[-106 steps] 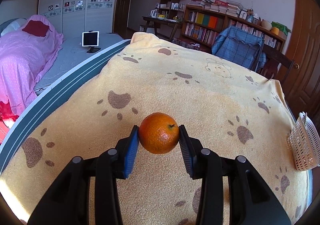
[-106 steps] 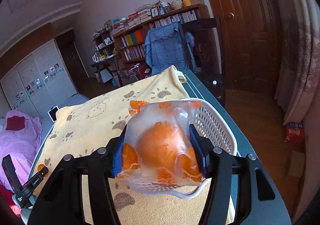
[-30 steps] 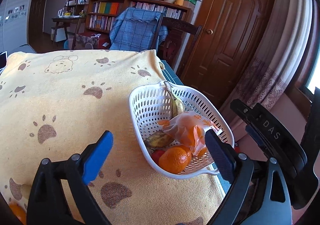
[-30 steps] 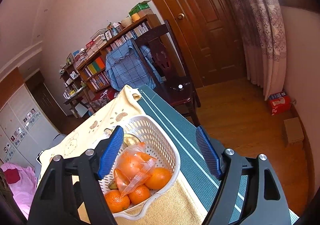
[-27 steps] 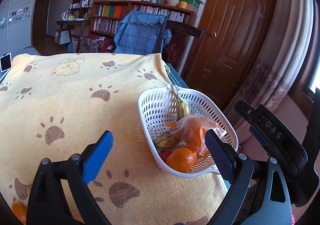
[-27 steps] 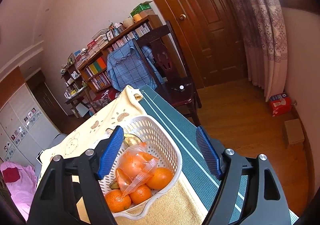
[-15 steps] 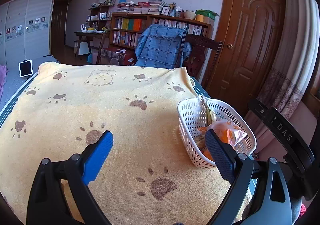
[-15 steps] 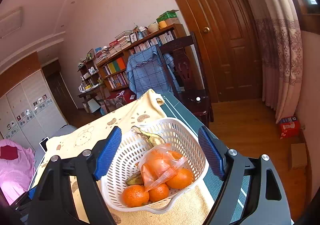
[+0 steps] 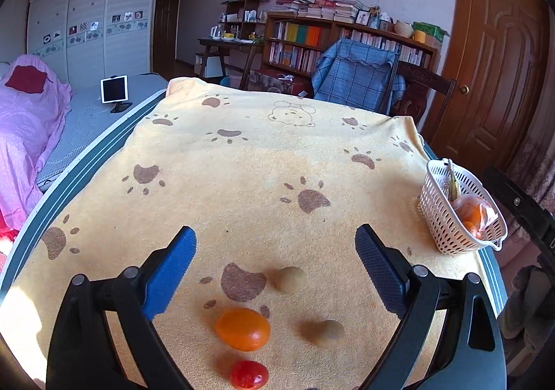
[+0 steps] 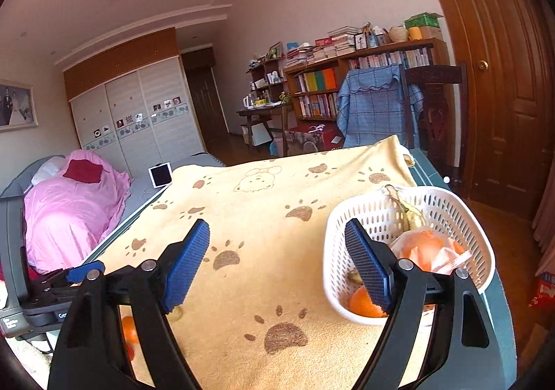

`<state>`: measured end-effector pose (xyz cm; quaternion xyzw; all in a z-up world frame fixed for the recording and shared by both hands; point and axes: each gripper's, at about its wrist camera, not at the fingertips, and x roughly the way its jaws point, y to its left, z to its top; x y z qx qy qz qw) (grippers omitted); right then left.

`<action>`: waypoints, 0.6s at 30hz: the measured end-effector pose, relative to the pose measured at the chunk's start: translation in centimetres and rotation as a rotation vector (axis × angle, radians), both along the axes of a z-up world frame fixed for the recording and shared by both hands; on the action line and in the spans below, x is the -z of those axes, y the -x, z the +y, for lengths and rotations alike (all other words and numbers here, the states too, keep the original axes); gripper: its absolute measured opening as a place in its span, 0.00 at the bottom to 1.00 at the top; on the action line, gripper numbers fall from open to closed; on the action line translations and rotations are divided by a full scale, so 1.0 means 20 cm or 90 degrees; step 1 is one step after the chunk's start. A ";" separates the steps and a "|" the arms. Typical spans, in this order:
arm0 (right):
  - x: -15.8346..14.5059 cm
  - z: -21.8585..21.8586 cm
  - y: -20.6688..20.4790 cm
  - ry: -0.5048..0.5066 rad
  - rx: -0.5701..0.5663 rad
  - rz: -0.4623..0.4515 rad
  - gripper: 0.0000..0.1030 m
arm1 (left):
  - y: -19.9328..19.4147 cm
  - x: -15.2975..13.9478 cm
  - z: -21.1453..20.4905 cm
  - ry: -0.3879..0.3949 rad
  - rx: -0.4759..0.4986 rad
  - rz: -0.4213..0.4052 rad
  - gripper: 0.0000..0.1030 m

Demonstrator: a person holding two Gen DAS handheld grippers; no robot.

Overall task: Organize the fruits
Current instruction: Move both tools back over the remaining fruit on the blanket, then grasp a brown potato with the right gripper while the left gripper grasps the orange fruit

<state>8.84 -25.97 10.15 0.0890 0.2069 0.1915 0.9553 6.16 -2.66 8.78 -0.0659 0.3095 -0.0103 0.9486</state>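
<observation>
In the left wrist view my left gripper (image 9: 275, 261) is open and empty above loose fruit on the yellow paw-print cloth (image 9: 263, 161): an orange (image 9: 242, 328), a small red fruit (image 9: 249, 379) and two tan round fruits (image 9: 289, 279) (image 9: 327, 332). The white basket (image 9: 437, 216) stands at the table's right edge. In the right wrist view my right gripper (image 10: 277, 261) is open and empty just left of the basket (image 10: 364, 216), which holds a bagged orange (image 10: 428, 249), loose oranges (image 10: 362, 301) and a banana (image 10: 407, 211). The left gripper (image 10: 52, 289) shows at lower left.
A chair with a blue blanket (image 9: 359, 77) stands behind the table's far edge, before bookshelves (image 9: 312, 43). A bed with a pink cover (image 9: 24, 126) lies left. A wooden door (image 9: 492, 70) is at right. The green table edge (image 10: 499, 320) drops off beside the basket.
Both grippers released their fruit into the basket and opened. Over the last second the left gripper swung left, away from the basket, to the loose fruit. The right gripper also turned left.
</observation>
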 end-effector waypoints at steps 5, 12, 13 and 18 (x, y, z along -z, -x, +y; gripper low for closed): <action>0.09 0.26 0.00 0.033 -0.175 0.092 0.79 | 0.09 0.08 0.12 -0.002 -0.011 0.019 0.89; 0.29 0.48 0.06 0.098 -0.263 0.201 0.47 | 0.11 0.20 0.19 0.017 0.001 0.059 0.89; 0.30 0.50 0.07 0.110 -0.268 0.207 0.46 | 0.10 0.21 0.19 0.017 0.001 0.062 0.89; 0.36 0.55 0.08 0.151 -0.280 0.221 0.42 | 0.11 0.23 0.23 0.040 -0.008 0.063 0.89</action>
